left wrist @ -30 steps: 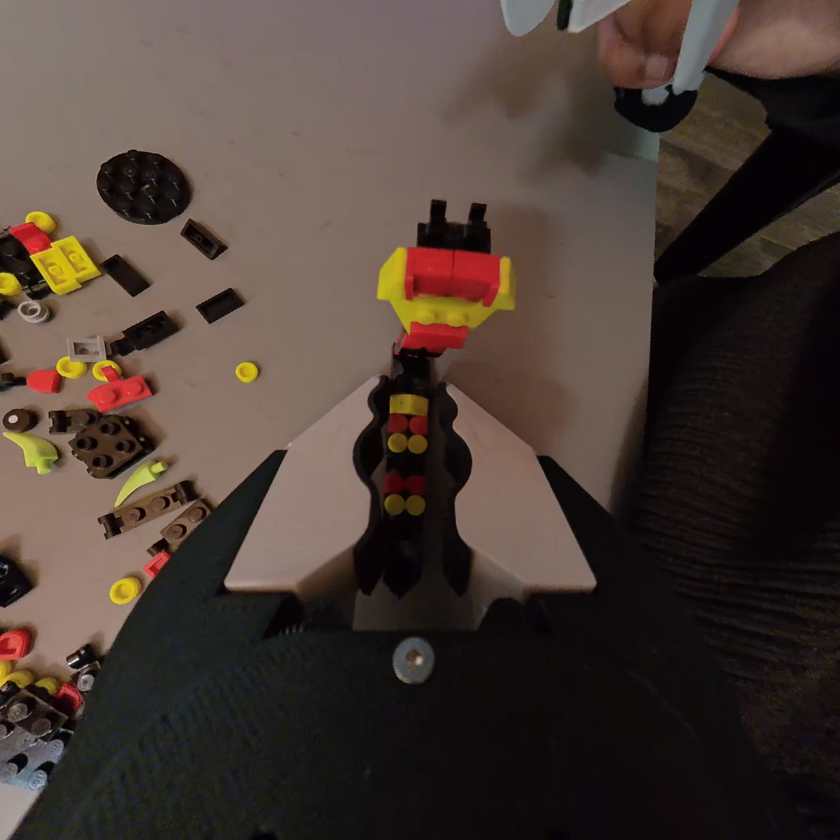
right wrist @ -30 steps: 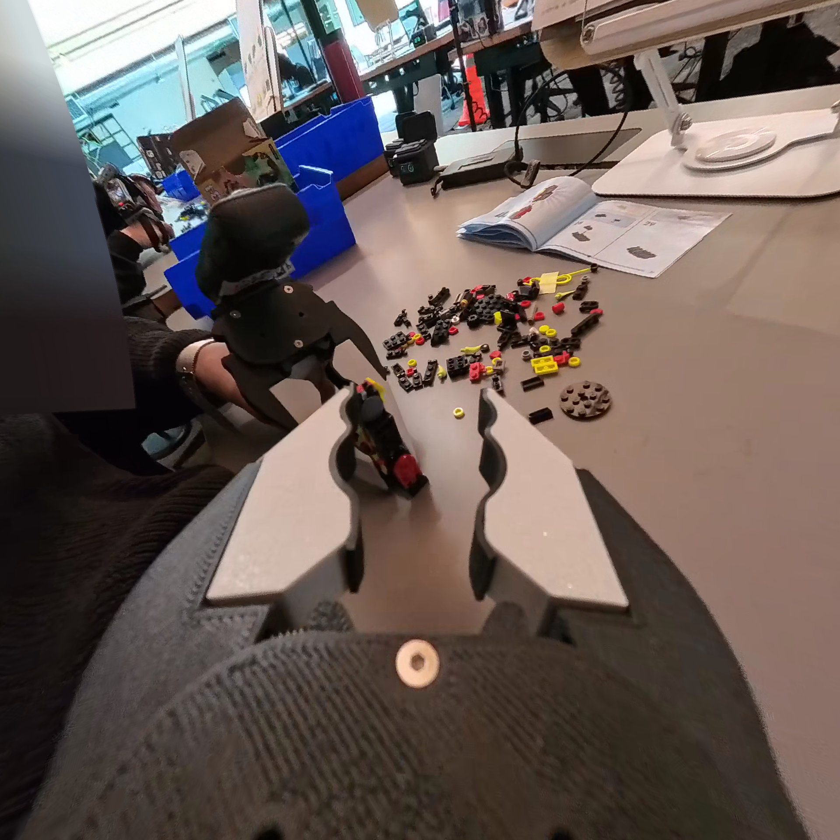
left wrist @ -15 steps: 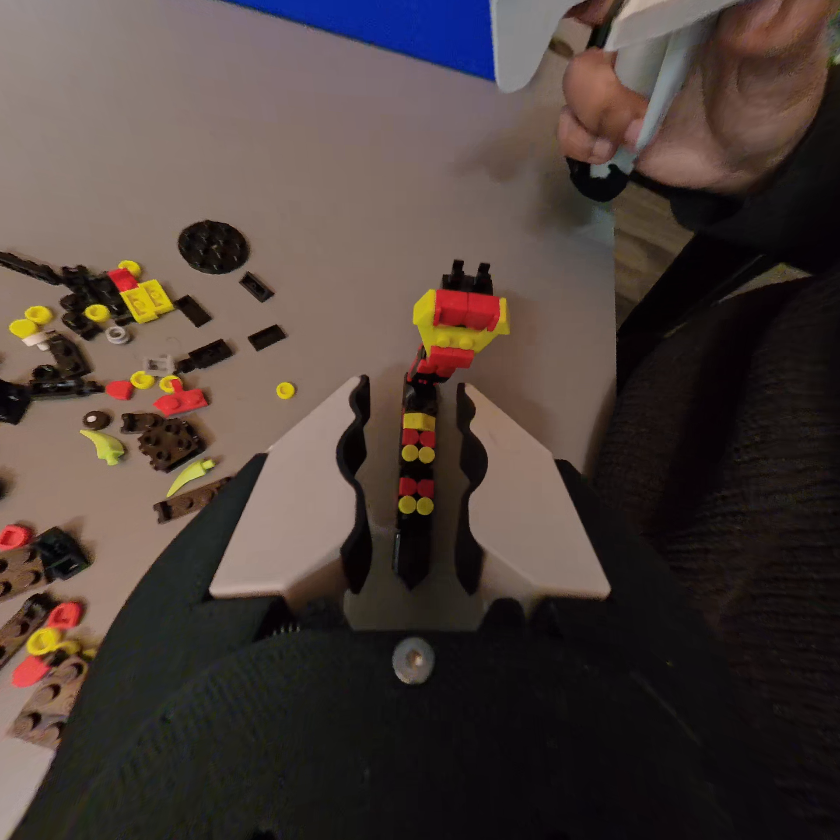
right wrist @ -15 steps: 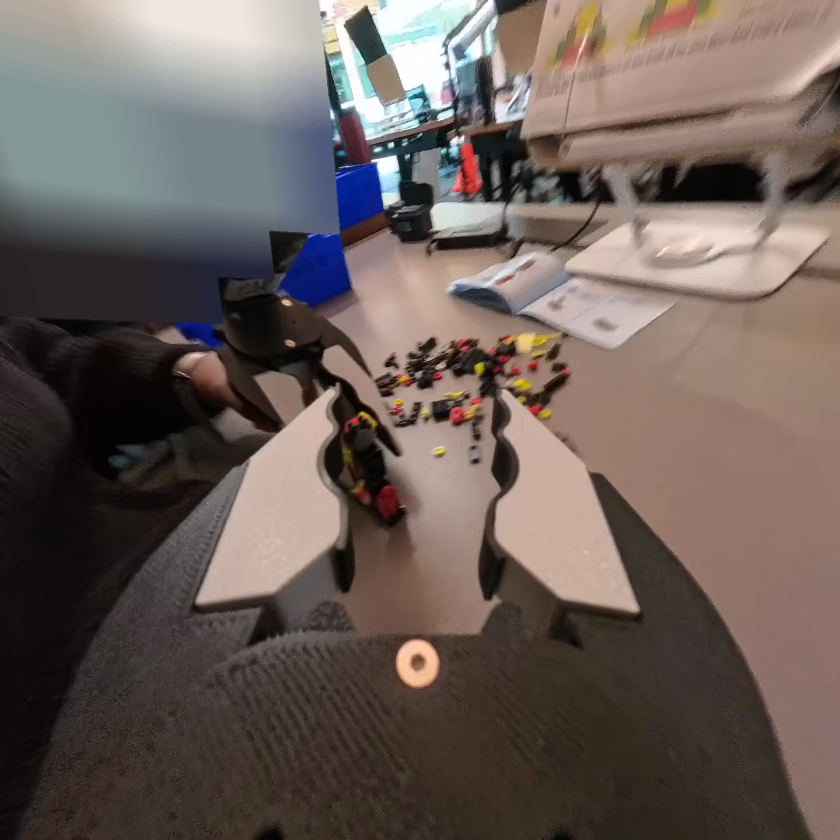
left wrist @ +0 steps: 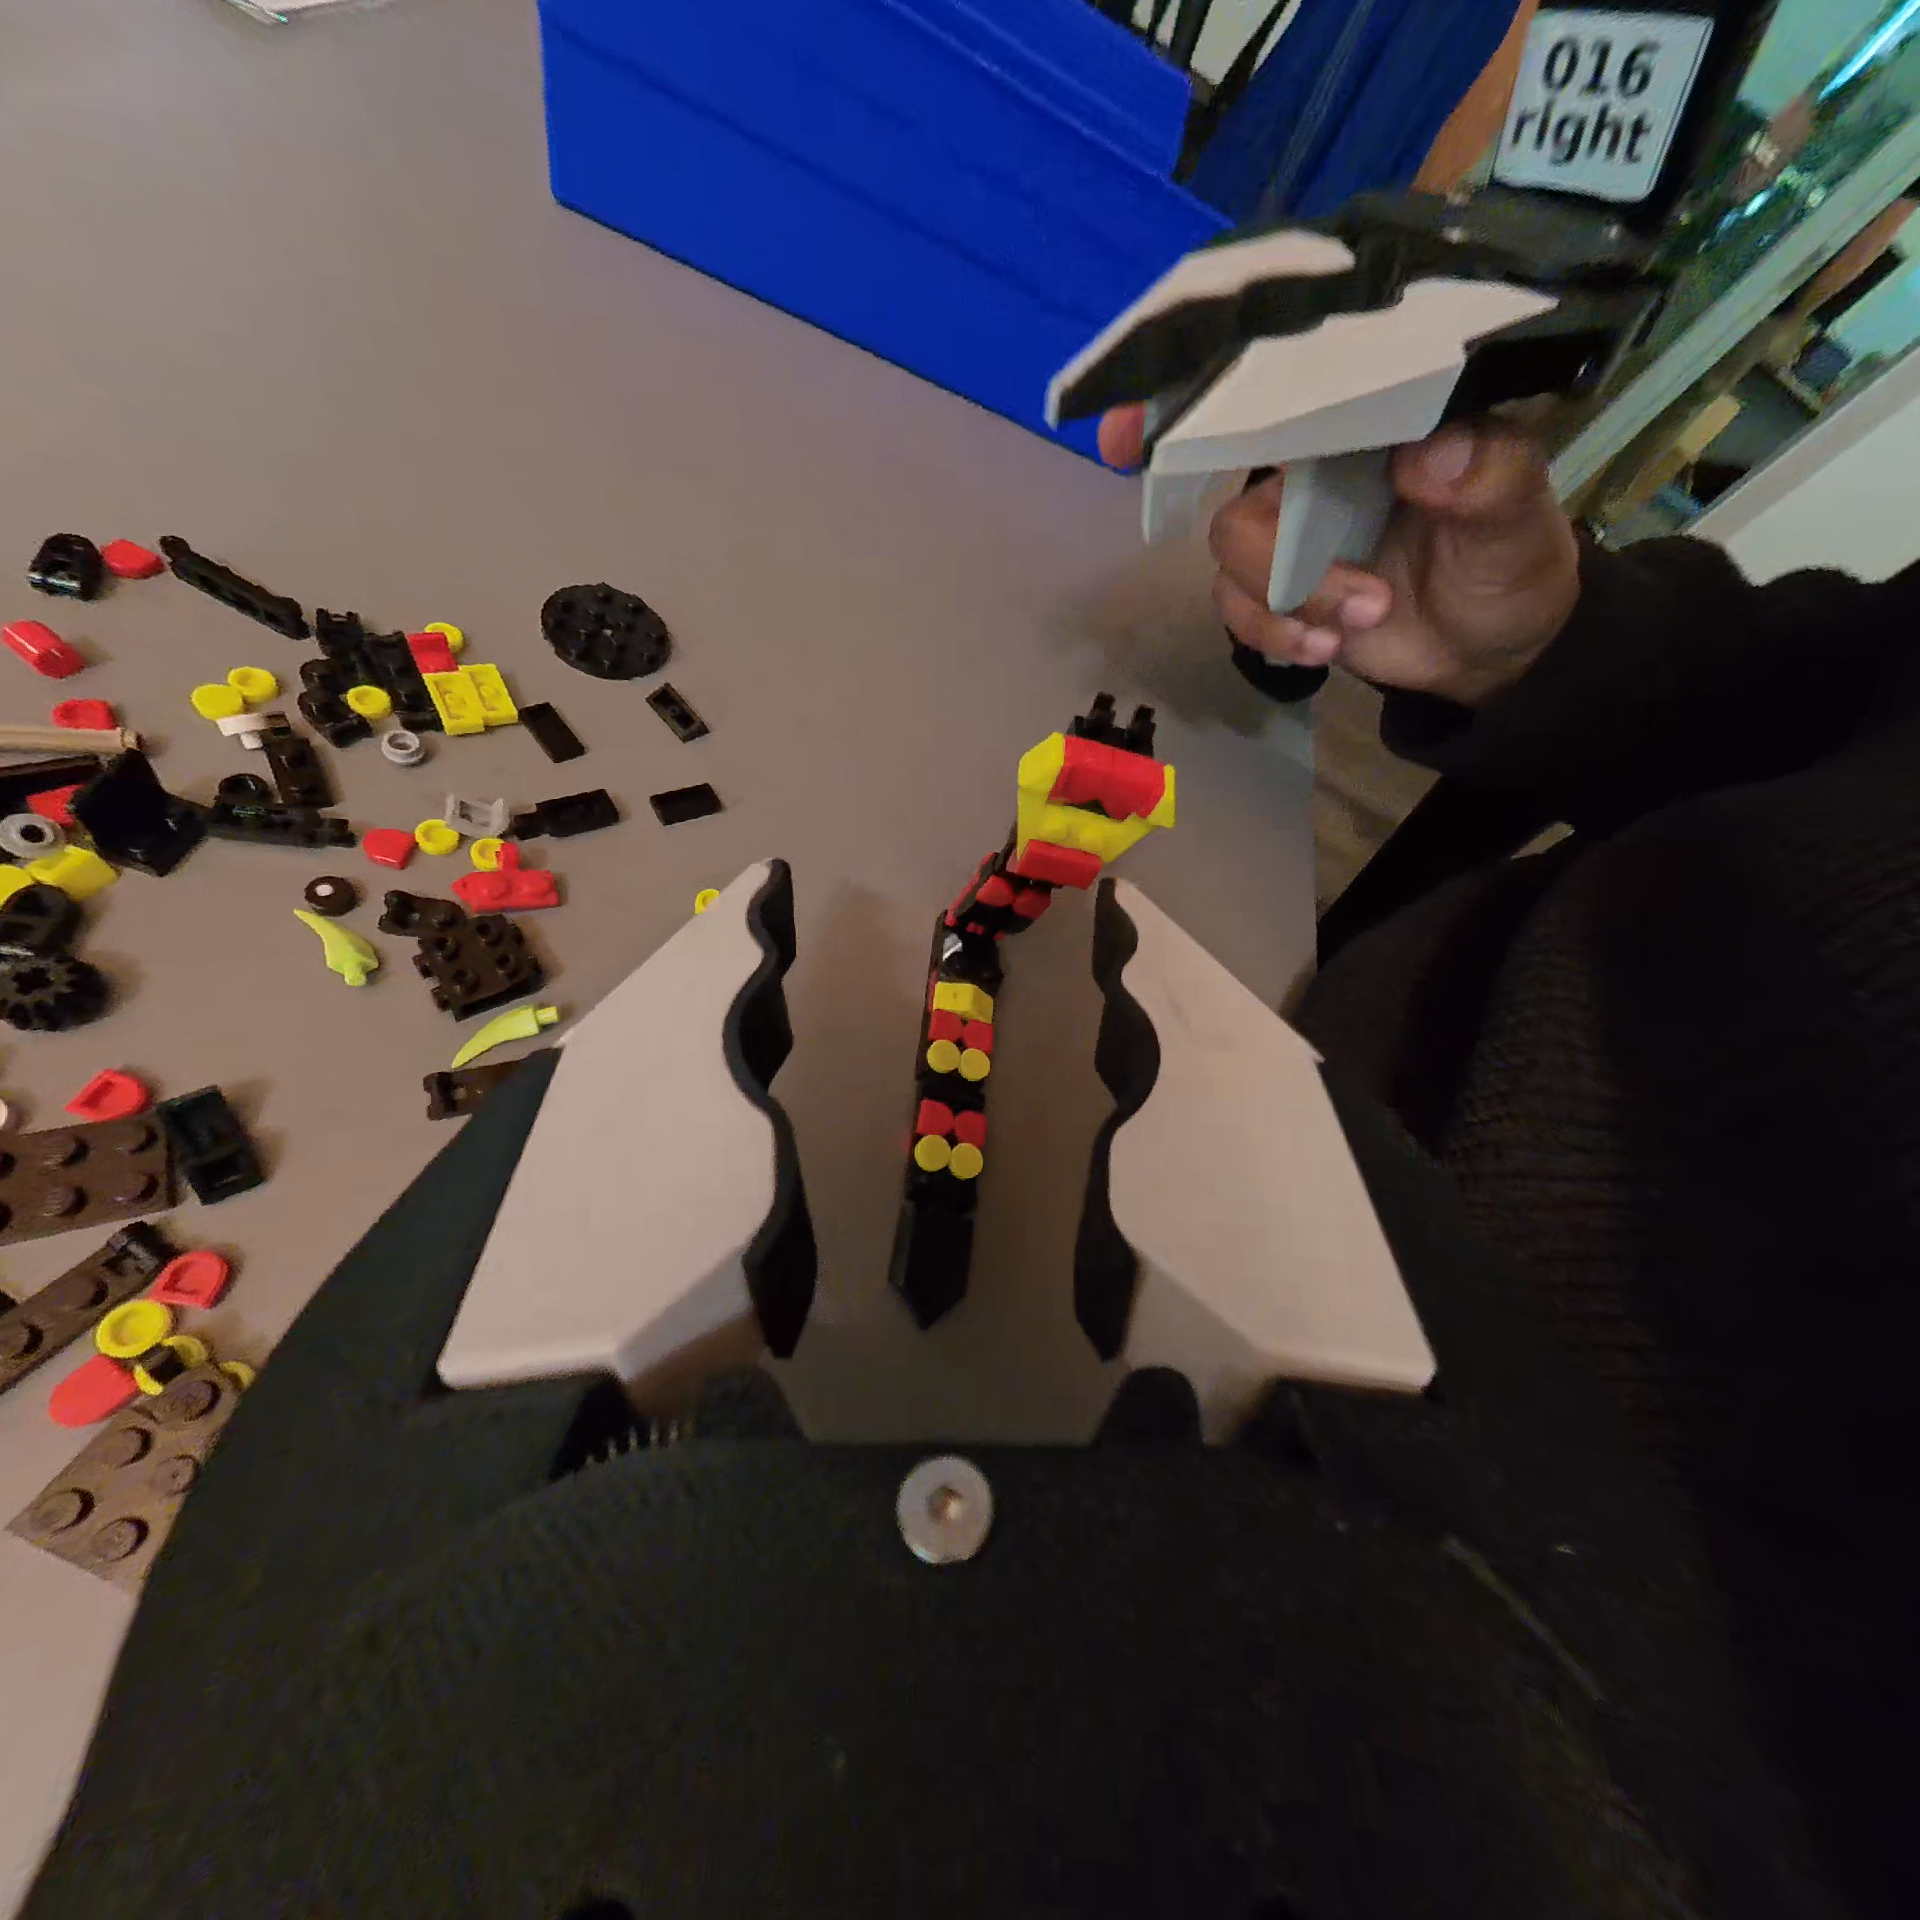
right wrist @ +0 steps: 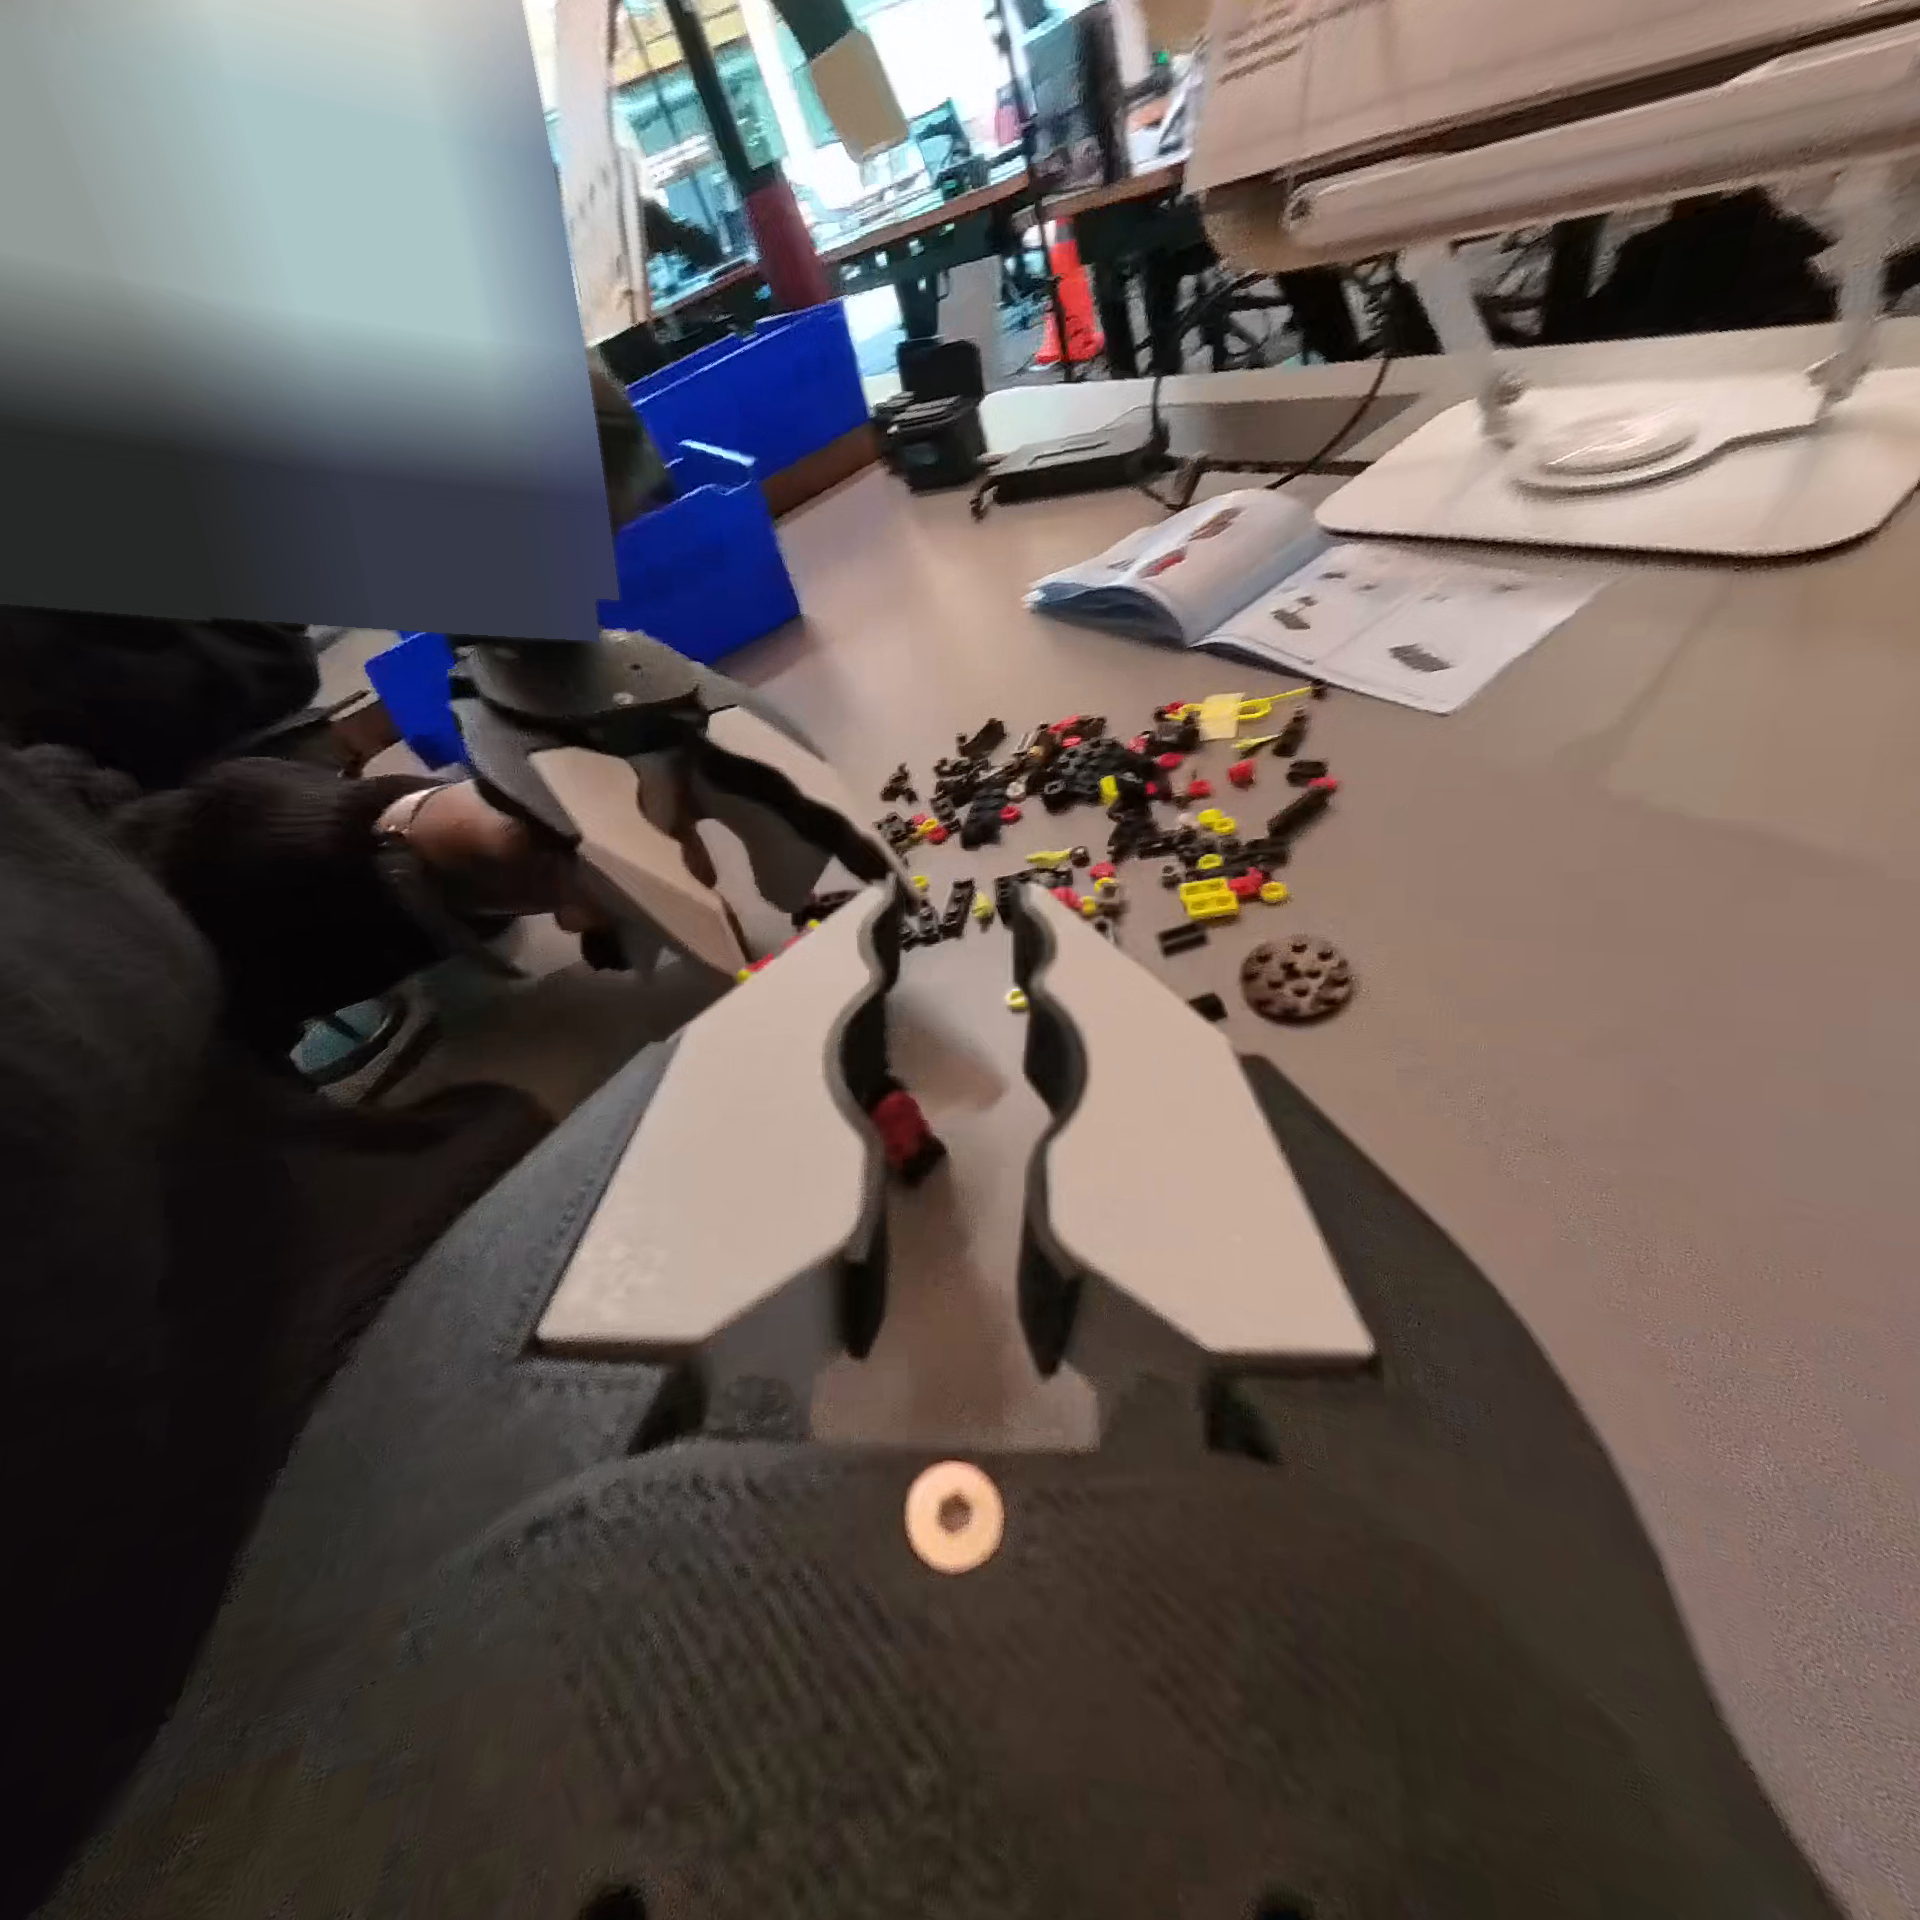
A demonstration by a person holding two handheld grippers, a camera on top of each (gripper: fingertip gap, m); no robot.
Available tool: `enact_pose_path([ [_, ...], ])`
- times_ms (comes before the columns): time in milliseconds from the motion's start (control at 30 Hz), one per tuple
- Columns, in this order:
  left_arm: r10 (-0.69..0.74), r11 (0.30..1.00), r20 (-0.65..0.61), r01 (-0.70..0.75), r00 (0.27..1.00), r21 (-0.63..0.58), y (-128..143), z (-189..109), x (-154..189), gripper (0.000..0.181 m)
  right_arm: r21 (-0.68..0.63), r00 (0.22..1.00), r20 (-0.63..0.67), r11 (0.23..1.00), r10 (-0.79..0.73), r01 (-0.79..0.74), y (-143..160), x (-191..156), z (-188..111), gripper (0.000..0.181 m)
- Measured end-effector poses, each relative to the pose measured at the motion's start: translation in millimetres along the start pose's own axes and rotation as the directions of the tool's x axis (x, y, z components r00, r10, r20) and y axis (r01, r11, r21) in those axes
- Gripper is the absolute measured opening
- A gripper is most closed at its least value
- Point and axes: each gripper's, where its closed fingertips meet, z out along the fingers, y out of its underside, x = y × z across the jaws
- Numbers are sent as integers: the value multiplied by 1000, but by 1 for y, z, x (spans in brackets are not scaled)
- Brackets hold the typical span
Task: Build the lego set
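The part-built lego model (left wrist: 951, 1091), a long black strip with red and yellow studs and a red-and-yellow head (left wrist: 1096, 800), lies on the grey table (left wrist: 727, 468) near its right edge. My left gripper (left wrist: 940, 878) is open wide. The model lies between its fingers with a gap on each side. My right gripper (right wrist: 954, 899) has its jaws narrowed, with a gap left and nothing between the pads. In the left wrist view it (left wrist: 1107, 426) hangs well above the model. Only the model's red end (right wrist: 904, 1127) shows in the right wrist view, beside my left finger.
Several loose black, red and yellow pieces (left wrist: 312, 779) lie left of the model, with a black round plate (left wrist: 605, 629) behind them. Blue bins (left wrist: 852, 177) stand at the back. An open booklet (right wrist: 1299, 603) and a white stand base (right wrist: 1621, 468) lie beyond the pile. The grippers' ends are close to 9 cm from one another.
My left jaws opened and let go of the model, which now lies between them on the table. My right jaws widened, then narrowed on nothing, and that gripper rose above the model.
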Motion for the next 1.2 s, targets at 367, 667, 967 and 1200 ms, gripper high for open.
enact_pose_path([
  [367,-34,996,15,33,999,87,-15,-6,-11,53,10,992,-42,993,-119,119,-1,1,-1,39],
  [667,3,994,71,-11,997,107,-19,-5,-17,51,-8,994,-79,997,-80,80,10,10,7,83],
  [967,-120,966,219,63,968,250,-38,-24,-55,49,-58,995,-65,995,-80,76,18,7,5,83],
  [1200,-132,968,209,81,969,236,-35,-20,-56,48,-27,1000,-30,1000,4,-5,15,7,0,80],
])
